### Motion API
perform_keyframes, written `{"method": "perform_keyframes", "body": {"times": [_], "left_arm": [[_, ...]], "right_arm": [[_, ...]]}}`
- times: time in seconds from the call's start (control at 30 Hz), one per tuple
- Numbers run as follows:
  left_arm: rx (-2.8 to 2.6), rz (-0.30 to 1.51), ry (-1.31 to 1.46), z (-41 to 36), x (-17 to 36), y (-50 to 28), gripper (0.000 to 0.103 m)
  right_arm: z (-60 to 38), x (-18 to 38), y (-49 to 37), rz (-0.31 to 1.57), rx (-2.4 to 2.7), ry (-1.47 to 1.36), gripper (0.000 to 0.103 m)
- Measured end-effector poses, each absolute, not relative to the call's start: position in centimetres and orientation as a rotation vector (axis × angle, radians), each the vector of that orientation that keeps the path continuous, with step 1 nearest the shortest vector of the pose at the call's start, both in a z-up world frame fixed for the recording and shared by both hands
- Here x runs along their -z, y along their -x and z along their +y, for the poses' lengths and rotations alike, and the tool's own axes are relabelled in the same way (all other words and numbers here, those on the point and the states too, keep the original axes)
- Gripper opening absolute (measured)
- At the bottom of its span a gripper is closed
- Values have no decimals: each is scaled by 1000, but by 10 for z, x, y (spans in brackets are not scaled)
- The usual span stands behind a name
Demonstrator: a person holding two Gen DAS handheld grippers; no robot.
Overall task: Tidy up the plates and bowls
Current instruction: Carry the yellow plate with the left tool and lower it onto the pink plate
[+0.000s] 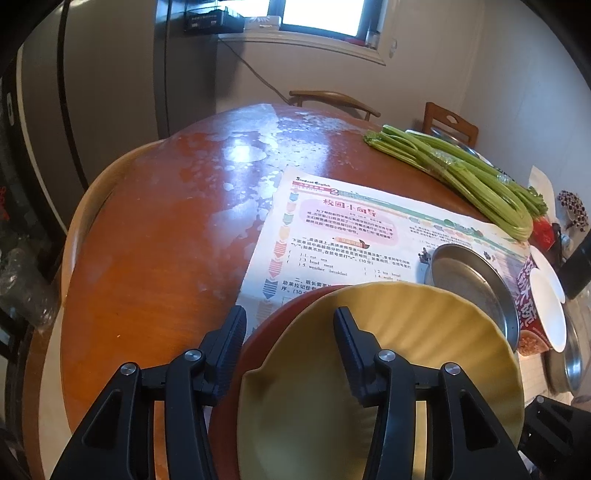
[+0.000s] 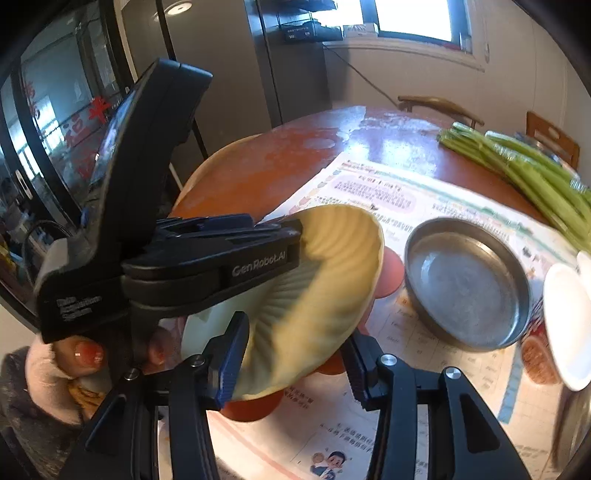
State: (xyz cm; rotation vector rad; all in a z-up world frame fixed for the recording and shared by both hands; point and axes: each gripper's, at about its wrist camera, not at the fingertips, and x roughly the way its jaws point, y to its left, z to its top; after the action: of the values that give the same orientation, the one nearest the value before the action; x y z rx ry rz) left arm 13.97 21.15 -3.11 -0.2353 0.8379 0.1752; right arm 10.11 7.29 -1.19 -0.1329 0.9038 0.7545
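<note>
- Kitchen corner: window point(image 1: 321, 14) at the back, grey wall, wooden chair point(image 1: 332, 99) behind a round wooden table point(image 1: 147, 240) with worn whitish patches.
- Printed sheet point(image 1: 332, 236) lies on the near right part of the table. A celery bunch point(image 1: 461, 173) lies beyond it, towards the right edge.
- Steel dish point(image 1: 476, 284) sits on the sheet, empty, just beside the yellow bowl.
- A red printed cup point(image 1: 532, 295) and white dishes point(image 1: 550, 295) are at the far right, touching or overlapping; hard to separate.
- Yellow bowl point(image 1: 424, 350), ribbed, sits on top of a red plate point(image 1: 266, 332), on the sheet at the near edge. In the right wrist view it looks tilted; cannot tell if it lies flat.
- Left gripper point(image 1: 290, 312): jaws apart, straddling the left rim of the bowl and plate. One finger hangs over the bowl's inside, the other outside the rim over the sheet. No pad seen pressing.
- Right gripper point(image 2: 293, 332): fingers either side of the bowl's near rim, one in front of the ribbed inside, one outside. Bowl fills the gap, but cannot tell if it is actually clamped.
- A hand point(image 2: 66, 362) with red nails holds the left gripper's handle, seen from the right wrist view.
</note>
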Motion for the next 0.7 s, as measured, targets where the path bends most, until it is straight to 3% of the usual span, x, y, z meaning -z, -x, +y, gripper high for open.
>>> {"method": "perform_keyframes", "body": {"times": [0.7], "left_arm": [[-208,850,241,219,40,-133,54]], "right_arm": [[59,10,-109,908,-741,60,49]]}}
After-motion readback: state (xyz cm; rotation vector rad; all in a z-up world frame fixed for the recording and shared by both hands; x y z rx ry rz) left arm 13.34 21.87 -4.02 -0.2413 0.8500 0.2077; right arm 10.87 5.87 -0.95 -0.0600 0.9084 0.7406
